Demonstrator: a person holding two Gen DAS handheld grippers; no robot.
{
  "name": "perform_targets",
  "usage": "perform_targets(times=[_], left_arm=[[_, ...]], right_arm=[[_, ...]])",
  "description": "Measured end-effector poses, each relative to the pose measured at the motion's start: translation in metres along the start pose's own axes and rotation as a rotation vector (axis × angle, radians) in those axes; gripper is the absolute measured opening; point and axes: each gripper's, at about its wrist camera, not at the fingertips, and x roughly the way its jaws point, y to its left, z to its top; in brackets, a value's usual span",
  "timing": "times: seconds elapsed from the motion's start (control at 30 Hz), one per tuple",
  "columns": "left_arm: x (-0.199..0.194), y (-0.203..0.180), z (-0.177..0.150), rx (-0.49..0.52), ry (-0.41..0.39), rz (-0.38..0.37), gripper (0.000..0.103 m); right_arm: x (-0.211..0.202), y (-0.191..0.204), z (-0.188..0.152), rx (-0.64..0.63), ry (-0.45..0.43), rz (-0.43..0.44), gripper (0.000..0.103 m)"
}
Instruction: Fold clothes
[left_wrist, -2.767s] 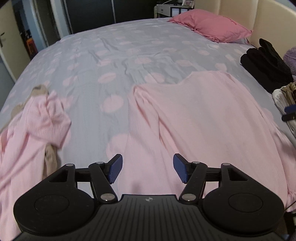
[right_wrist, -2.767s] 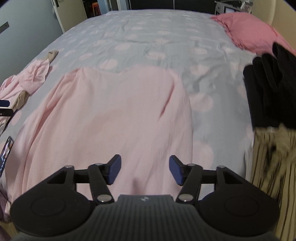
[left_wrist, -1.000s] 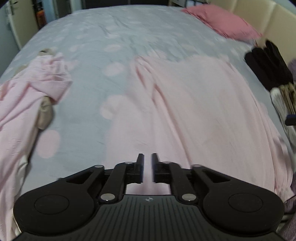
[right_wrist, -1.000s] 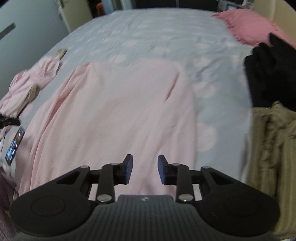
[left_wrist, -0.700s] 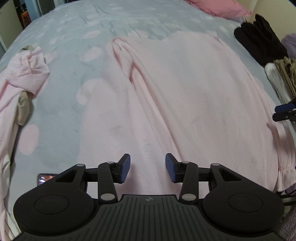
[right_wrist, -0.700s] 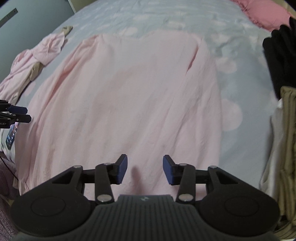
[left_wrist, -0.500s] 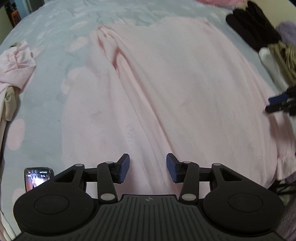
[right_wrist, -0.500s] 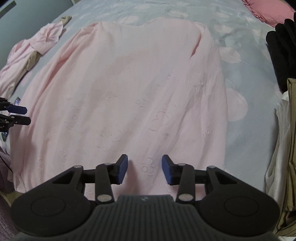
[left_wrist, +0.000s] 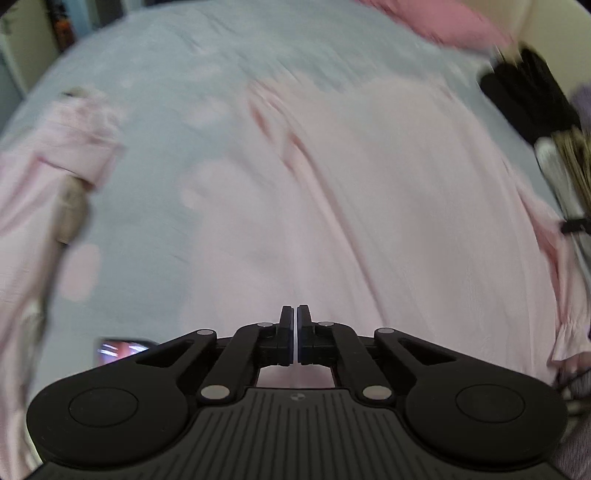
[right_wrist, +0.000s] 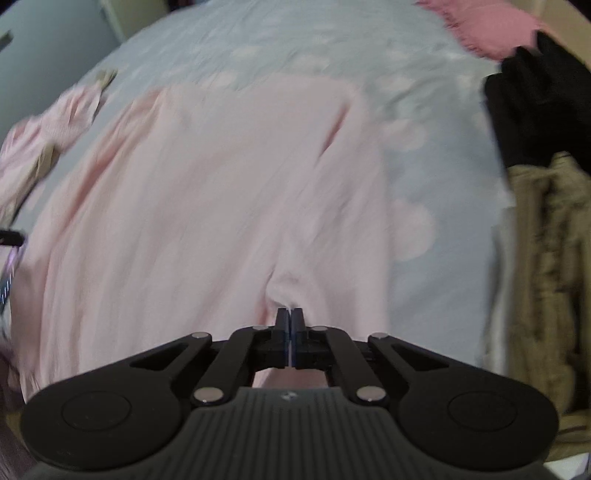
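A large pale pink garment (left_wrist: 388, 206) (right_wrist: 207, 206) lies spread on the grey bed with its near hem toward me. My left gripper (left_wrist: 296, 314) is shut on the hem near its left side, a thin strip of cloth between the pads. My right gripper (right_wrist: 290, 315) is shut on the hem further right, and the fabric puckers into folds just above its tips. The left gripper's tip (right_wrist: 11, 238) shows at the left edge of the right wrist view. Both views are blurred by motion.
A crumpled pink garment (left_wrist: 48, 173) (right_wrist: 44, 136) lies at the left. Black clothing (left_wrist: 528, 99) (right_wrist: 539, 99) and an olive striped garment (right_wrist: 546, 251) are piled at the right. A pink pillow (left_wrist: 432, 22) is far back. A phone (left_wrist: 118, 349) lies near the left gripper.
Both grippers were open over the hem half a second ago and have closed on the pink garment. The views have tilted up and the cloth bunches at the right gripper.
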Motion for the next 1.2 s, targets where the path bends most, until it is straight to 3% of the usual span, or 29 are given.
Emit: perform_targets(times=[0.17, 0.27, 0.47, 0.57, 0.63, 0.67, 0.83, 0.97, 1.03, 1.2], left_arm=[[-0.028, 0.035, 0.016, -0.101, -0.076, 0.038, 0.000], [-0.023, 0.030, 0.013, -0.090, -0.059, 0.015, 0.000], [0.007, 0.000, 0.006, -0.047, -0.011, -0.050, 0.001], [0.018, -0.017, 0.000, -0.004, 0.017, -0.075, 0.024], [0.024, -0.026, -0.006, 0.018, 0.033, -0.091, 0.047], [0.027, -0.032, -0.009, 0.035, 0.045, -0.095, 0.048], [0.050, -0.047, -0.021, 0.092, 0.135, -0.057, 0.048], [0.061, -0.048, -0.024, 0.099, 0.173, -0.030, 0.044], [0.066, -0.044, -0.024, 0.086, 0.188, -0.021, 0.025], [0.065, -0.033, -0.021, 0.056, 0.185, -0.014, 0.002]], right_arm=[[-0.026, -0.022, 0.019, 0.050, -0.084, -0.056, 0.001], [-0.042, -0.037, 0.034, 0.071, -0.137, -0.109, 0.001], [-0.068, -0.075, 0.055, 0.104, -0.234, -0.306, 0.001], [-0.075, -0.096, 0.062, 0.162, -0.279, -0.363, 0.001], [-0.075, -0.106, 0.065, 0.206, -0.303, -0.395, 0.001], [-0.075, -0.110, 0.066, 0.225, -0.321, -0.418, 0.001], [-0.074, -0.120, 0.079, 0.266, -0.372, -0.453, 0.001], [-0.074, -0.134, 0.097, 0.285, -0.436, -0.545, 0.001], [-0.073, -0.144, 0.105, 0.312, -0.452, -0.571, 0.001], [-0.061, -0.172, 0.121, 0.389, -0.473, -0.611, 0.000]])
